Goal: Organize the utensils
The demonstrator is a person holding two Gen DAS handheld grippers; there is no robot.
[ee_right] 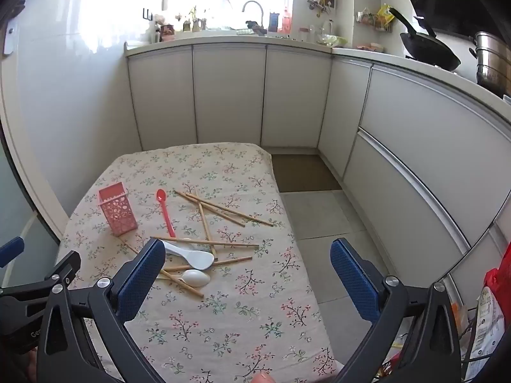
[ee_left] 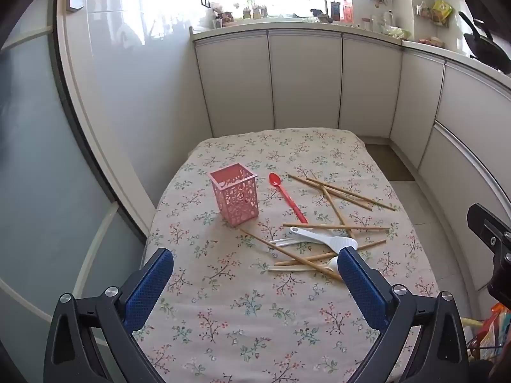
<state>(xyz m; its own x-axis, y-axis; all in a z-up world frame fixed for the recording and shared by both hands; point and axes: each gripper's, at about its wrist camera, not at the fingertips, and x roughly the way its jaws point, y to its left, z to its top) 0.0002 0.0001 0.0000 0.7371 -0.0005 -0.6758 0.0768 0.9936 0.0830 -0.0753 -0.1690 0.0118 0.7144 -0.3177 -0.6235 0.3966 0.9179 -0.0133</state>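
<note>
A table draped in a floral cloth fills the near part of both views, with white kitchen cabinets and a counter behind it.

The left gripper hangs above the table's near half, its blue-padded fingers spread wide with nothing between them. The right gripper hangs over the table's near right edge, its fingers likewise wide apart and empty.

The one container is a pink perforated holder, square in section, standing upright on the left of the table. No utensil sticks out of its open top; whether anything lies at its bottom I cannot tell.

To its right lie the utensils, all flat on the cloth. There are about eight wooden chopsticks, crossing one another: three or so in a far group with long axes running from far left to near right, one crossing them toward the near side, one lying left to right, and the others in a near pile; the exact count is unclear where they overlap.

Two white spoons sit in the near pile, bowls to the right and handles to the left, touching chopsticks.

A single red spoon lies just right of the holder, bowl pointing away, handle slanting toward the near right.
</note>
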